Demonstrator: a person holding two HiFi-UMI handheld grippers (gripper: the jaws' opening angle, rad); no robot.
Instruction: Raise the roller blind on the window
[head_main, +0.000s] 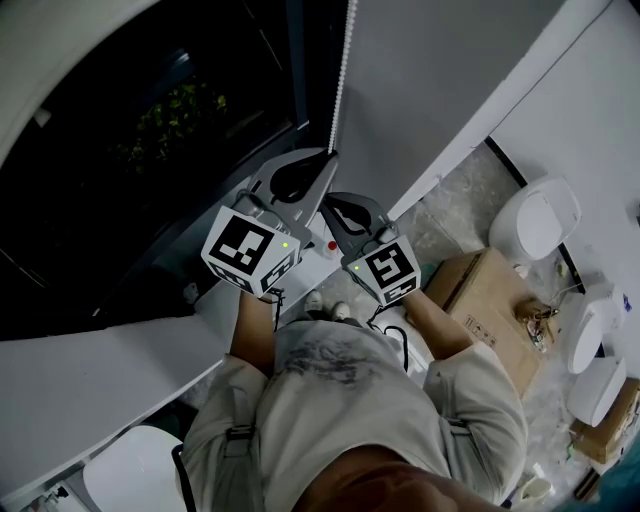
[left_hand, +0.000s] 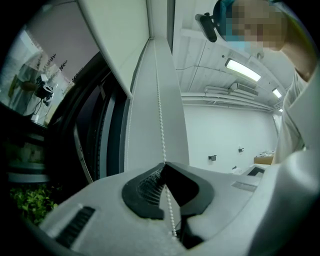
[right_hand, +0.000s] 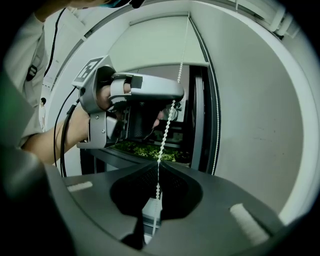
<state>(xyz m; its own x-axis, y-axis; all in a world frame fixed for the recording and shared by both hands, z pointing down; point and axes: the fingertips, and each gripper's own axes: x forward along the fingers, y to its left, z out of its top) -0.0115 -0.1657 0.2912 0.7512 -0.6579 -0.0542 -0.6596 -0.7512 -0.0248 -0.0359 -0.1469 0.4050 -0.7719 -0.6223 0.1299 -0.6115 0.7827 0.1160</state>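
Observation:
The white bead chain (head_main: 345, 70) hangs beside the dark window. In the head view my left gripper (head_main: 329, 158) pinches it higher up, and my right gripper (head_main: 328, 200) sits just below. The left gripper view shows that gripper's jaws (left_hand: 164, 165) shut on the chain (left_hand: 160, 115), which runs up along the grey frame. The right gripper (right_hand: 158, 162) is shut on the same strand (right_hand: 165, 130); the left gripper (right_hand: 176, 96) grips it above. The roller blind (right_hand: 150, 47) covers the window's top, its bottom bar (right_hand: 165, 65) partway down. A second strand (right_hand: 216, 125) hangs free at the right.
A white sill (head_main: 120, 350) runs under the window, with green plants (head_main: 180, 115) outside. On the floor to the right lie a cardboard box (head_main: 490, 300) and white round housings (head_main: 535, 220). A white chair (head_main: 130, 470) stands at the lower left.

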